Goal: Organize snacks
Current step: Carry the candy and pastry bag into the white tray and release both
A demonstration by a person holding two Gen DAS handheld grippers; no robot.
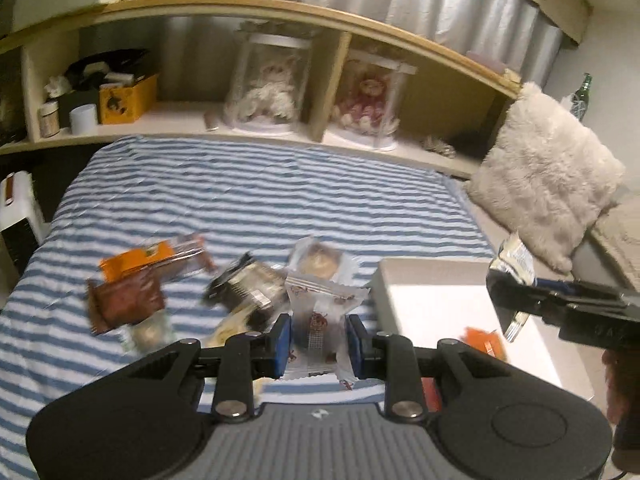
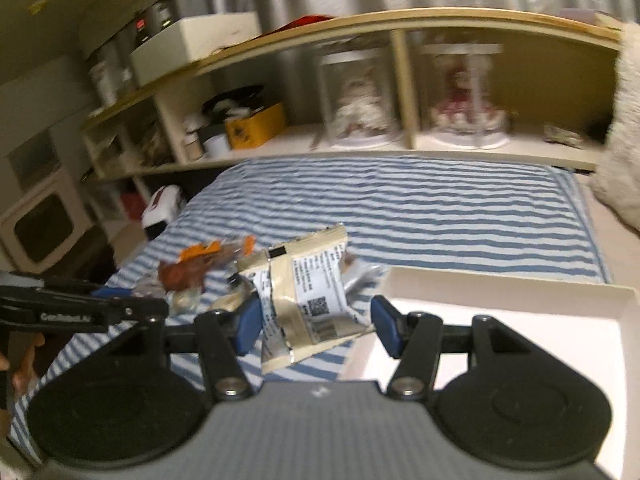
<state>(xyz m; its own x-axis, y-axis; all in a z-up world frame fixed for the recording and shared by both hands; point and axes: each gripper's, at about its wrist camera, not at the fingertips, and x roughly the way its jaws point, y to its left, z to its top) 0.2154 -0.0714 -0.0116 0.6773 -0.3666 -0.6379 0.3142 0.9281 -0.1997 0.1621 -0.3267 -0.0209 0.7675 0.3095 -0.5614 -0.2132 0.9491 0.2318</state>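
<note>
Snack packets: left hand-held gripper (image 1: 319,343) clamps a white one (image 1: 320,316), right (image 2: 315,325) a beige one (image 2: 308,296)

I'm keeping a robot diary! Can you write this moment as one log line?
left tongs: shut on white wrapped snack | right tongs: shut on beige foil packet | white rectangular box: holds orange packet
</note>
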